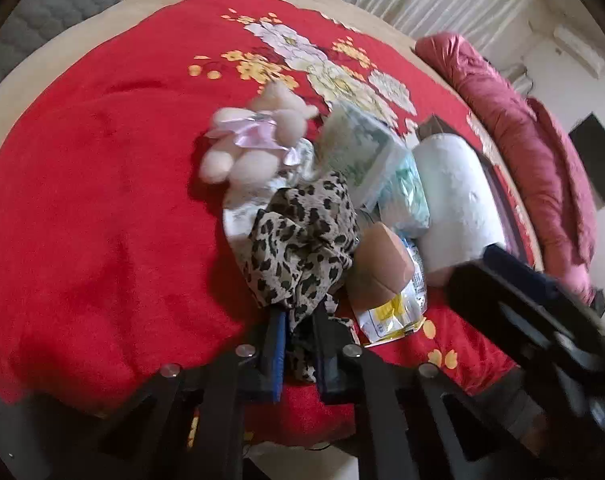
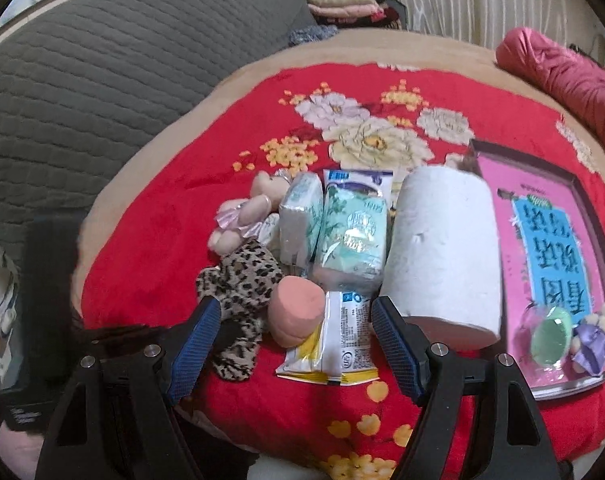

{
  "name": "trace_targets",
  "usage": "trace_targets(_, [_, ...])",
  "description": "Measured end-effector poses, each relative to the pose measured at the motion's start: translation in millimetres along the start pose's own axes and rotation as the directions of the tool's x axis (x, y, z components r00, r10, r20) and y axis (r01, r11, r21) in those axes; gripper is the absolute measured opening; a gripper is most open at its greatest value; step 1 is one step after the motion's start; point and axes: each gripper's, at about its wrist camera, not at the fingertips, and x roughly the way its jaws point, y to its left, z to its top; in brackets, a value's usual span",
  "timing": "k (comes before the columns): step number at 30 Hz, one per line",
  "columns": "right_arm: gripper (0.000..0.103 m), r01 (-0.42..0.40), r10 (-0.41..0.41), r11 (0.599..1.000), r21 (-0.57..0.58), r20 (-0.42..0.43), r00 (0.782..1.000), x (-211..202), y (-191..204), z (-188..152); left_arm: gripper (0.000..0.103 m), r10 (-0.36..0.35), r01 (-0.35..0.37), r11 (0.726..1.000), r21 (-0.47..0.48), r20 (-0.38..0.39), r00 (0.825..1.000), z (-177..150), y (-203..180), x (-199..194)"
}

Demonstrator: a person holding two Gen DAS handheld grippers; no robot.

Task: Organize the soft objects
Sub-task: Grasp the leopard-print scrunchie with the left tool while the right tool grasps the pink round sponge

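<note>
A heap of soft things lies on a red flowered blanket (image 1: 82, 200). My left gripper (image 1: 300, 320) is shut on a leopard-print cloth (image 1: 302, 236), which also shows in the right wrist view (image 2: 242, 280). My right gripper (image 2: 296, 320) is open and empty, just above a pink sponge (image 2: 296, 312) and a yellow-white packet (image 2: 338, 344). A cream plush bear in a pink dress (image 1: 250, 140) lies behind the cloth. Tissue packs (image 2: 350, 236) and a white paper roll (image 2: 442, 252) stand beside them.
A pink tray (image 2: 498, 240) at the right holds a green ball (image 2: 550, 332) and a small plush with a purple bow (image 2: 594, 340). A grey quilted cushion (image 2: 102, 92) lies at the left. A dark red duvet (image 1: 522, 140) lies along the far right.
</note>
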Motion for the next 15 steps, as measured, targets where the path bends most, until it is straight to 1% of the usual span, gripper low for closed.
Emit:
trace_targets(2, [0.079, -0.022, 0.022, 1.000, 0.021, -0.027, 0.999, 8.5, -1.6, 1.0, 0.010, -0.002, 0.002, 1.000, -0.013, 0.024, 1.000, -1.4, 7.9, -6.7])
trace_targets(5, [0.078, -0.009, 0.010, 1.000, 0.010, -0.058, 0.998, 22.5, 0.0, -1.4, 0.010, -0.018, 0.020, 0.999, -0.048, 0.037, 0.999, -4.9, 20.8, -14.0])
trace_targets(9, [0.062, -0.010, 0.010, 1.000, 0.004, -0.086, 0.996, 41.3, 1.0, -5.3, 0.010, -0.005, 0.007, 0.999, -0.042, 0.053, 0.999, -6.6, 26.0, -15.9])
trace_targets(11, [0.055, -0.005, 0.005, 1.000, -0.006, -0.091, 0.996, 48.8, 1.8, -6.7, 0.010, 0.004, -0.002, 1.000, -0.030, 0.057, 0.998, -8.5, 26.4, -16.0])
trace_targets(12, [0.054, -0.006, 0.004, 1.000, -0.013, -0.096, 0.995, 53.1, 2.9, -7.7, 0.010, 0.004, -0.002, 1.000, -0.028, 0.057, 0.998, -8.1, 25.7, -15.6])
trace_targets(15, [0.051, 0.009, -0.011, 1.000, -0.028, -0.074, 0.997, 56.8, 4.6, -6.8, 0.010, 0.008, -0.006, 1.000, -0.019, 0.064, 0.998, -7.9, 23.8, -16.6])
